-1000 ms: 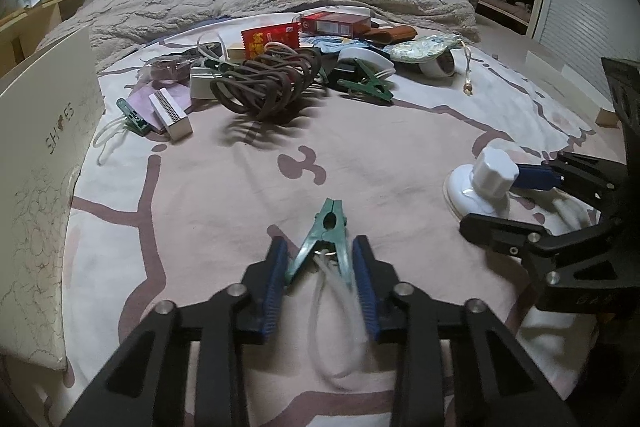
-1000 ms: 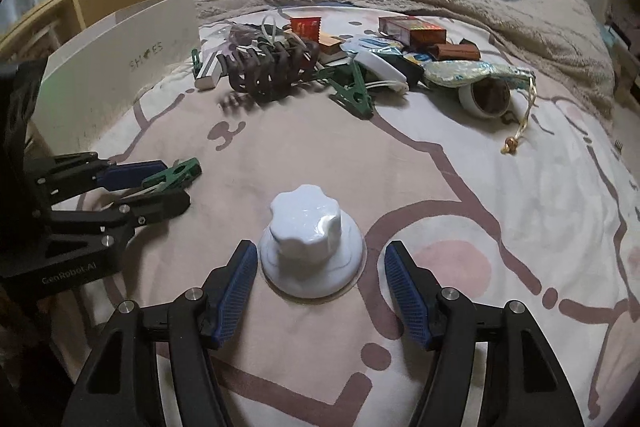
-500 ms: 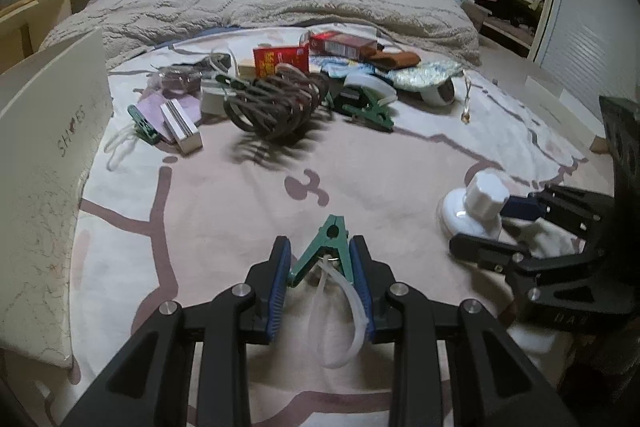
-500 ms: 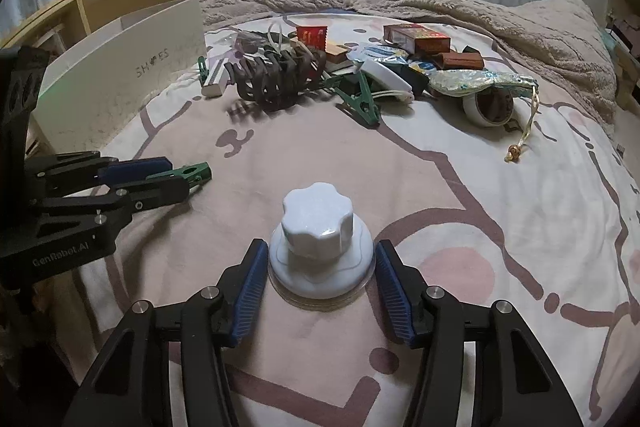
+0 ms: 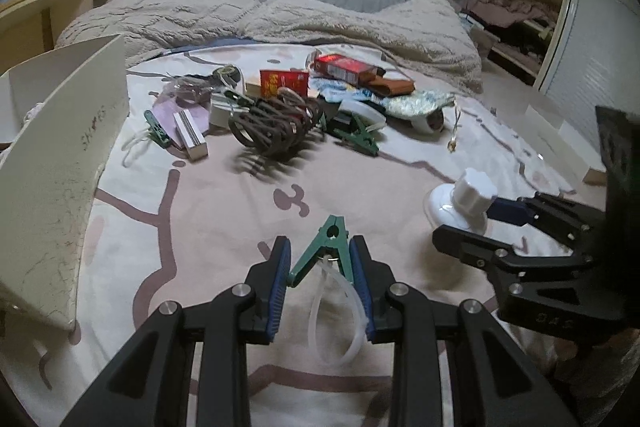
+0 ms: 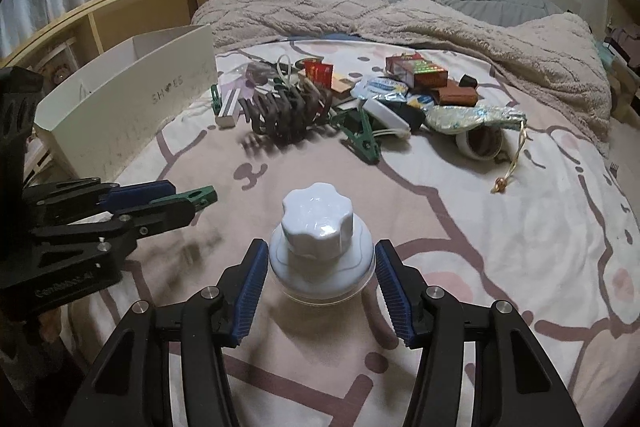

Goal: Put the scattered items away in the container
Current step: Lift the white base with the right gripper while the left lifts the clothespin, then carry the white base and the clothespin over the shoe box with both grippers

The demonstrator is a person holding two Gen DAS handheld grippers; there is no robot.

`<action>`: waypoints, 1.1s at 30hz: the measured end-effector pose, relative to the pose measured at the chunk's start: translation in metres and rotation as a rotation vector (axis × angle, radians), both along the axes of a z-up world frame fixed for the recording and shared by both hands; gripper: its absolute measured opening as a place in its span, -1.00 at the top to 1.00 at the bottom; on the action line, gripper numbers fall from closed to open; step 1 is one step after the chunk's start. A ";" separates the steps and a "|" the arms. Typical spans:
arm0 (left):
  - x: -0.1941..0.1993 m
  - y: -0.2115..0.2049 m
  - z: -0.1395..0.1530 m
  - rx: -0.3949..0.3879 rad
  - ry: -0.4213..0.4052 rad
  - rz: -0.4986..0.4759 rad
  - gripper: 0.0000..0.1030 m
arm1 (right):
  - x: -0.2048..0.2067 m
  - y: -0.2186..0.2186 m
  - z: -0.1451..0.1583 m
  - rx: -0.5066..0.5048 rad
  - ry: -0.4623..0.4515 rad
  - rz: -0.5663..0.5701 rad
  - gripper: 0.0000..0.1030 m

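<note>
My left gripper [image 5: 322, 287] is shut on a green clip [image 5: 326, 247] with a clear loop hanging from it, lifted above the bed. The clip's tip also shows in the right wrist view [image 6: 196, 195]. My right gripper [image 6: 318, 281] is shut on a white suction knob [image 6: 318, 235] and holds it off the sheet; it also shows in the left wrist view [image 5: 466, 197]. The white shoe box [image 5: 68, 163] stands at the left; in the right wrist view [image 6: 128, 103] its open top shows.
A pile of scattered items lies mid-bed: a brown hair claw [image 5: 276, 125], another green clip [image 5: 358, 139], red packets [image 5: 284, 83], a tape roll [image 6: 482, 143], a silver pouch [image 6: 468, 117]. Blankets and pillows lie behind. Wooden shelves [image 6: 120, 15] stand beyond the box.
Both grippers have closed on their items and risen from the sheet. The clip and the knob are lifted with them; the views have tilted up.
</note>
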State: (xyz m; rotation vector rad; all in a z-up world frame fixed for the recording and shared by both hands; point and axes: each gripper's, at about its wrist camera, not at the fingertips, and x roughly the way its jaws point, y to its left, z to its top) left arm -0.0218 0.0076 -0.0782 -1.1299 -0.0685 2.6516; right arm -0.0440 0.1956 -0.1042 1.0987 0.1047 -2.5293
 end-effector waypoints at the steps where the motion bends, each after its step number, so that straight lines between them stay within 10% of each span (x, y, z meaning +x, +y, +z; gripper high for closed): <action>1: 0.002 -0.001 0.004 -0.001 0.005 0.001 0.42 | 0.000 0.000 0.001 -0.002 0.000 0.000 -0.08; 33: 0.060 -0.180 0.136 -0.082 0.212 0.186 0.42 | -0.008 -0.087 0.103 -0.128 0.133 0.192 -0.08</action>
